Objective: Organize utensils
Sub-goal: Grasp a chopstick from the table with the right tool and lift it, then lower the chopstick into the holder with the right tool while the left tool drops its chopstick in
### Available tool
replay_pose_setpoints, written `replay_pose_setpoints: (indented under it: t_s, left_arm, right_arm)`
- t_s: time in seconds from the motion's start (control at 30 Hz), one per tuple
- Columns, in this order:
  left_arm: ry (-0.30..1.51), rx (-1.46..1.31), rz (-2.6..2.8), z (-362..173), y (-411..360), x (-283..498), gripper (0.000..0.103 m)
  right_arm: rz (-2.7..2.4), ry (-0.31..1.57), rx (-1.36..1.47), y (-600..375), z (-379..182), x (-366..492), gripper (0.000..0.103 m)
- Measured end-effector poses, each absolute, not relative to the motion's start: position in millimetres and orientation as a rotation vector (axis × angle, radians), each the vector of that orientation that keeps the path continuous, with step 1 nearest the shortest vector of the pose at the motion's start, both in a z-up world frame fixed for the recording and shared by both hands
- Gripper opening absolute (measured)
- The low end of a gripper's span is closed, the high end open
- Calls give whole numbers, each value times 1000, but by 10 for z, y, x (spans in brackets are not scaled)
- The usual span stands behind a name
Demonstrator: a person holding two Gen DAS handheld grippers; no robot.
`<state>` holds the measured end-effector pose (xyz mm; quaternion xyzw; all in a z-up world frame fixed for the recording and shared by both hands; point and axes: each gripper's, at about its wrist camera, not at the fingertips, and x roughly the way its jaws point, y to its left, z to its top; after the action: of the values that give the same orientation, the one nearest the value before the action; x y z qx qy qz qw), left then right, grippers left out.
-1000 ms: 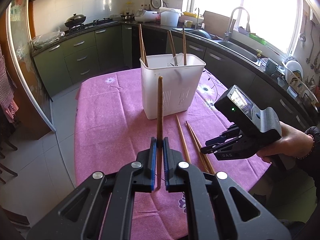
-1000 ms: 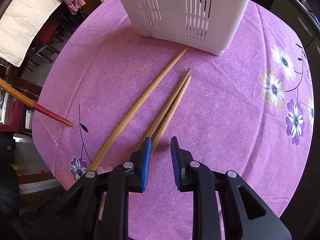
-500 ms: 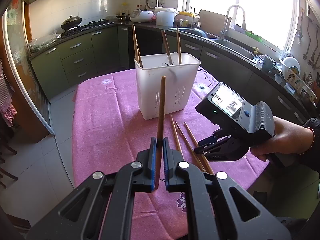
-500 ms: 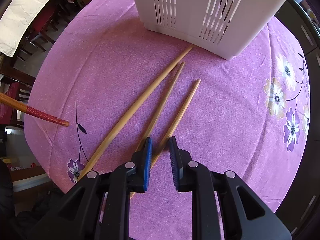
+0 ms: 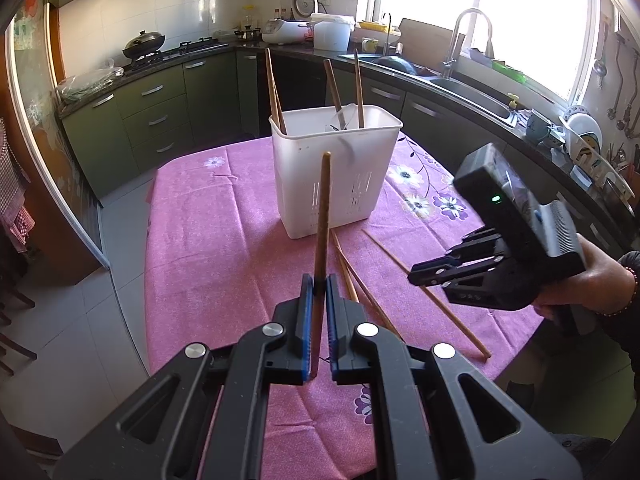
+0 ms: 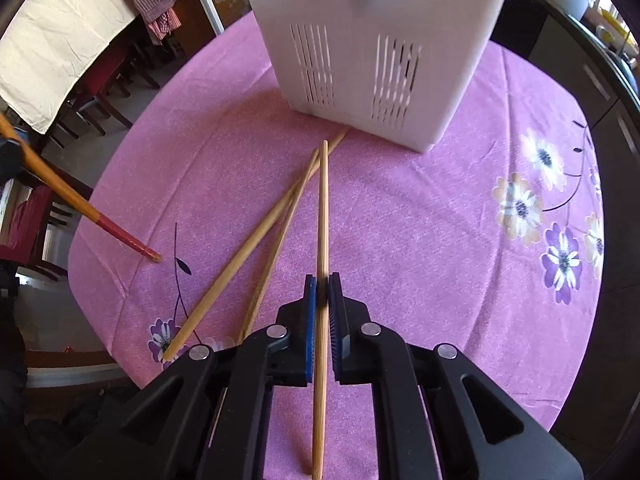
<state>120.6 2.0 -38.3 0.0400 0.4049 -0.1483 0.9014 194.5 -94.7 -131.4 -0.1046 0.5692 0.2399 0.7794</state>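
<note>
Bamboo chopstick (image 6: 322, 216) pinched in down-tilted right gripper (image 6: 322, 292); left gripper (image 5: 314, 286) clamps dark chopstick (image 5: 322, 216).

**A home kitchen with a dining table**

Dark green cabinets with metal handles (image 5: 156, 90) run under a black countertop along white-tiled walls. A lidded black wok (image 5: 143, 43) sits on the gas hob, a white rice cooker (image 5: 286, 30) stands in the corner, and a curved steel tap (image 5: 460, 36) rises over the sink below a bright window. A pink floral tablecloth (image 5: 208, 232) covers the table.
</note>
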Motion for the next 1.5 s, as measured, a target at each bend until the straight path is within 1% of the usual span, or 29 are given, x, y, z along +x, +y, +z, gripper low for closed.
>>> replay_pose_setpoints:
  t_s: [0.2, 0.37, 0.63, 0.87, 1.07, 1.23, 1.5]
  left_arm:
    - [841, 83, -294, -394, 32, 1187, 7]
    - [841, 83, -293, -398, 23, 1138, 7]
    - [838, 90, -287, -387, 1, 1093, 7]
    - [829, 100, -287, -325, -32, 1043, 7]
    - [816, 104, -297, -221, -73, 1047, 7]
    - [800, 103, -321, 0, -124, 1111, 7]
    - [680, 107, -320, 711, -206, 1341, 7]
  right_arm:
    - [565, 993, -145, -1328, -610, 1506, 7]
    - [574, 896, -106, -1709, -396, 1071, 7]
    - [566, 849, -48, -2097, -283, 753, 7]
    - [573, 828, -48, -2117, -254, 711, 7]
    - [586, 791, -33, -2108, -122, 764, 7]
    - [596, 731, -27, -2085, 177, 877, 7]
    - [603, 584, 22, -2109, 961, 1320, 7]
